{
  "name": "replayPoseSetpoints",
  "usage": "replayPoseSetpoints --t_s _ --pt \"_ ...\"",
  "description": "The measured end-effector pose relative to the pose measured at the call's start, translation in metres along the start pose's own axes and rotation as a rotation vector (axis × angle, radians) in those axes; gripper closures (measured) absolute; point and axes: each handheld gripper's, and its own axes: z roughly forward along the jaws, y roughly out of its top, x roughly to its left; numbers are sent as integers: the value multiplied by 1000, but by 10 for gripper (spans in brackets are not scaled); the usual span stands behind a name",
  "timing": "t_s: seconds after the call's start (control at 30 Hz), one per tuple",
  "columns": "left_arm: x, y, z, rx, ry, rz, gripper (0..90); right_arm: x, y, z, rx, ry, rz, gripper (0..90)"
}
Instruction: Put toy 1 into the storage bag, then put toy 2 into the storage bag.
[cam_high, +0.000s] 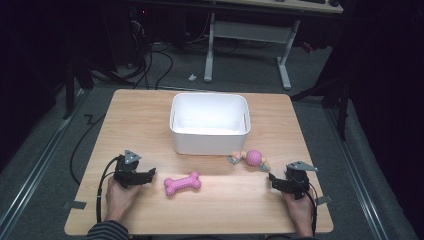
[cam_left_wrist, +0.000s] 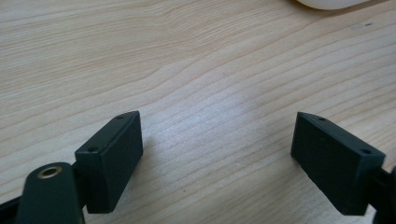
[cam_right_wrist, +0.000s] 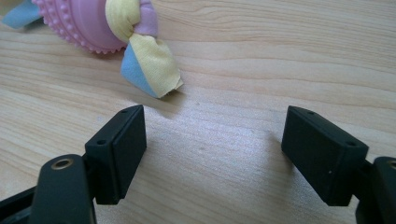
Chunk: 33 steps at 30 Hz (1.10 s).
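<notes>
Dark room all round, and your light wooden table (cam_high: 150, 120) had bare board near its front edge. Your left gripper (cam_high: 150, 174) sat wide open and empty, just beside the pink knobbly rubber bone (cam_high: 182, 184). Your right gripper (cam_high: 273, 179), also gaping and empty, was near the pink ball with knotted cloth ends (cam_high: 254, 158), in front of the white plastic tub (cam_high: 210, 125).

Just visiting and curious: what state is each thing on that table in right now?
Bin: upright, open-topped, nothing seen inside.
Bone: lying flat on the table, untouched.
Ball toy: resting beside the bin's front right corner, untouched.
Left tongs: open, holding nothing.
Right tongs: open, holding nothing, pointing toward the ball toy.
</notes>
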Motion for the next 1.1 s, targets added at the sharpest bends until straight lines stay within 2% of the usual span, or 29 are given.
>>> replayPoseSetpoints --t_s 0.07,0.2,0.37,0.53,0.63,0.8,0.9,1.1 --pt "0 2 0 8 -1 13 179 0 0 0 2 2 5 226" --pt "0 4 -3 -6 -14 10 179 0 0 0 1 2 5 227" --pt "-3 8 -10 -26 -52 -4 184 0 0 0 1 2 5 227" --pt "-9 10 -14 -18 -88 1 209 0 0 0 2 3 5 227" --pt "-13 12 -16 -28 -84 30 217 0 0 0 2 3 4 228" --pt "-19 17 -22 -41 -118 28 220 0 0 0 2 3 4 228" --pt "-27 20 -25 -49 -121 45 226 0 0 0 2 3 4 228" --pt "-38 24 -31 -33 -134 71 238 0 0 0 0 3 2 228"
